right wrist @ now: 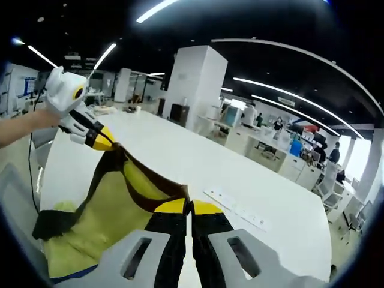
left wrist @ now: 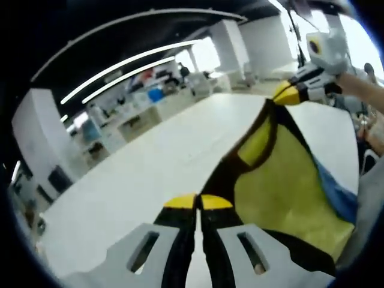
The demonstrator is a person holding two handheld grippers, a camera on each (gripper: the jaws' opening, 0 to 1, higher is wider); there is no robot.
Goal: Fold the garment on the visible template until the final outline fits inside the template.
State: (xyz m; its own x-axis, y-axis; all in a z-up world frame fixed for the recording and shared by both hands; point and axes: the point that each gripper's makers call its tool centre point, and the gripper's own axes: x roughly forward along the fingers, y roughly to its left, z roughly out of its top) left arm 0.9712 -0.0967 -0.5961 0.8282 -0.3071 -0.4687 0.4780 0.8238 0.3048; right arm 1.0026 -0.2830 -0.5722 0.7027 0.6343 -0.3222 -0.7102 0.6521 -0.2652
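Two corners pinched: we hold the garment (left wrist: 288, 186) taut above the desk (left wrist: 150, 180), left hand-held gripper (left wrist: 198, 203) and right hand-held gripper (right wrist: 189, 207) each clamped on its dark edge. Uneven tension could slip the hem free.

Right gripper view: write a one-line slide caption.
Both tools pinch the yellow, dark-trimmed fabric garment, stretching its edge taut above the long white table.

A soft, matt yellow cloth garment (left wrist: 288, 180) with dark trim is seen. The surface (left wrist: 150, 174) appears smooth, white and matt. Claw tips look like plastic.
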